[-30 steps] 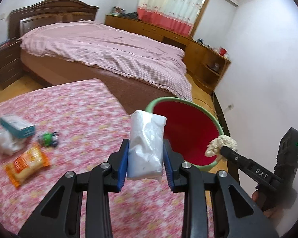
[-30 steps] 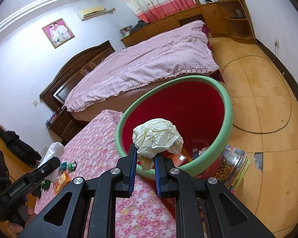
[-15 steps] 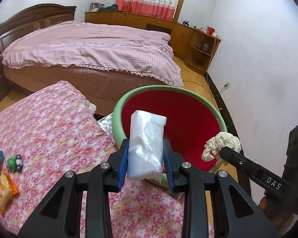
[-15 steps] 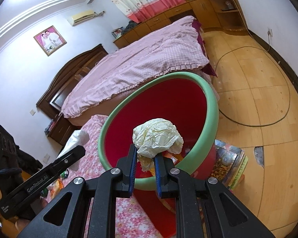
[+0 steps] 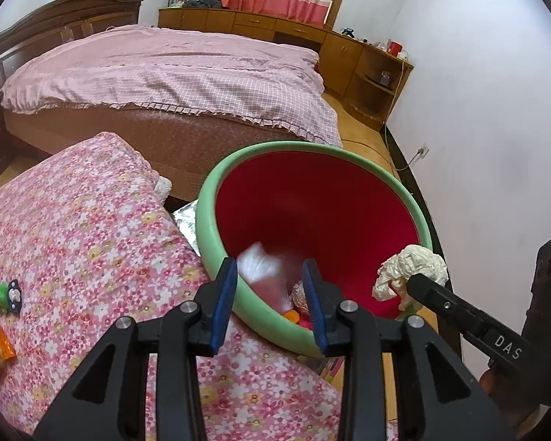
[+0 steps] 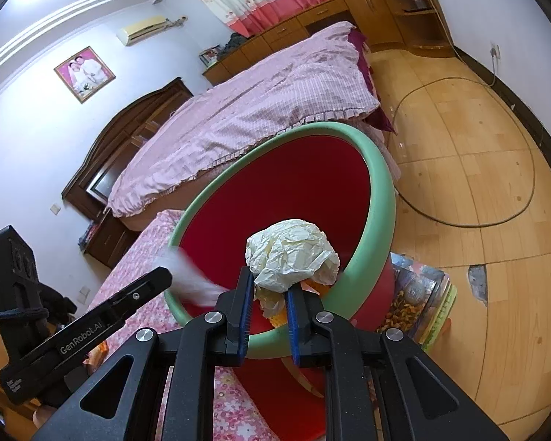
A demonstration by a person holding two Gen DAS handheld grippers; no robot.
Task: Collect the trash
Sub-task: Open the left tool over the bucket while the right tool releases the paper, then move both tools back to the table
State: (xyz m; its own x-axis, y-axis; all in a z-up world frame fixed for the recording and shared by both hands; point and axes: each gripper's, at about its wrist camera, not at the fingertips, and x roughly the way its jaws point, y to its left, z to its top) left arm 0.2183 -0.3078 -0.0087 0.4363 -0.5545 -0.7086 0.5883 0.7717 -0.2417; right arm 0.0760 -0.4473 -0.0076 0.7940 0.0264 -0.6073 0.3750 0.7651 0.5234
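Left tongs (image 5: 270,301), clamped on the white plastic bag (image 5: 264,275) half a second ago, now stand apart; the blurred bag is inside the one red bin (image 5: 238,191). Right tongs (image 6: 270,316) grip one crumpled paper ball (image 6: 292,250) over the bin's rim.

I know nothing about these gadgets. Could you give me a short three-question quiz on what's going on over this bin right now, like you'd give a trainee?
1. True or false: the left gripper is open, with a blurred white plastic bag falling between its fingers.
2. What does the right gripper hold? A) crumpled paper ball B) orange snack packet C) nothing
3. Fill in: the red bin has a ____ rim.

Key: 1 true. 2 A, the crumpled paper ball, held over the bin. 3 green.
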